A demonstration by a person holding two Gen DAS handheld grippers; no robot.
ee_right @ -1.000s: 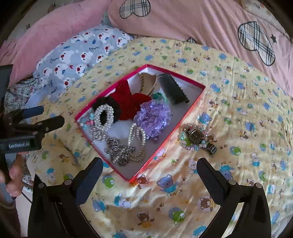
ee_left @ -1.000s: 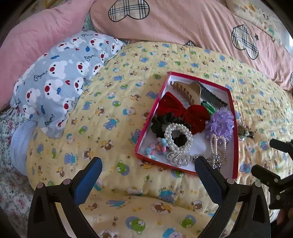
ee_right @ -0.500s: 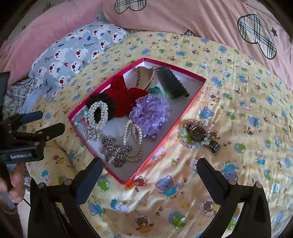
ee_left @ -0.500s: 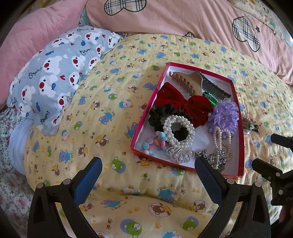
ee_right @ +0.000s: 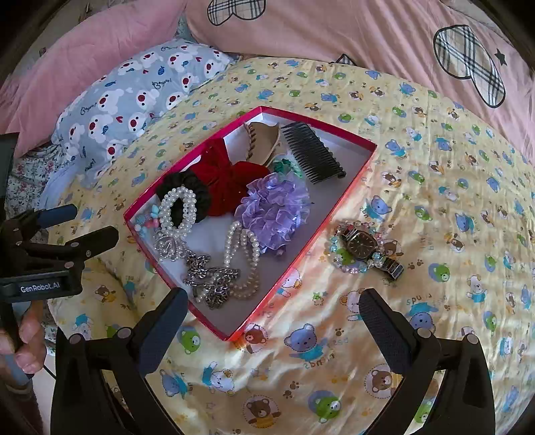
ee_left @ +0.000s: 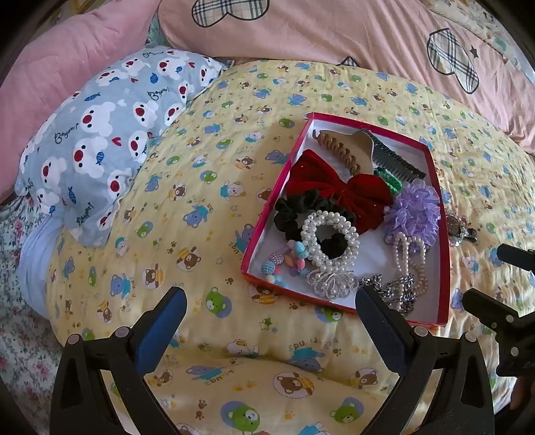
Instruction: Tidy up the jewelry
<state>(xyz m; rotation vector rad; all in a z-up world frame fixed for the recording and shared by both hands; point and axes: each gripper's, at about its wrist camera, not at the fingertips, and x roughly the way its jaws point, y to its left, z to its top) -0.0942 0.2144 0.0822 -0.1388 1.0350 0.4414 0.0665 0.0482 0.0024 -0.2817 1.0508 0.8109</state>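
A red box (ee_left: 443, 261) (ee_right: 364, 167) lies on a yellow bear-print quilt and holds a red bow (ee_right: 227, 180), a purple flower scrunchie (ee_right: 274, 210), a black comb (ee_right: 312, 152), pearl bracelets (ee_left: 329, 239) and a silver chain (ee_right: 214, 277). A dark watch (ee_right: 362, 246) with a beaded bracelet (ee_right: 347, 264) lies on the quilt just right of the box, and shows in the left wrist view (ee_left: 459, 227). My left gripper (ee_left: 267, 321) is open and empty, hanging near the box's front-left corner. My right gripper (ee_right: 272, 321) is open and empty, above the box's near corner.
A blue-grey cartoon pillow (ee_left: 100, 147) lies left of the box. Pink pillows (ee_right: 334, 30) with plaid hearts line the back. A floral sheet (ee_left: 20, 334) shows at the bed's left edge. Open quilt (ee_right: 451, 167) spreads right of the watch.
Both grippers have moved a little forward and down toward the box, so it sits larger and lower in the views. Nothing was picked up; both stay open.
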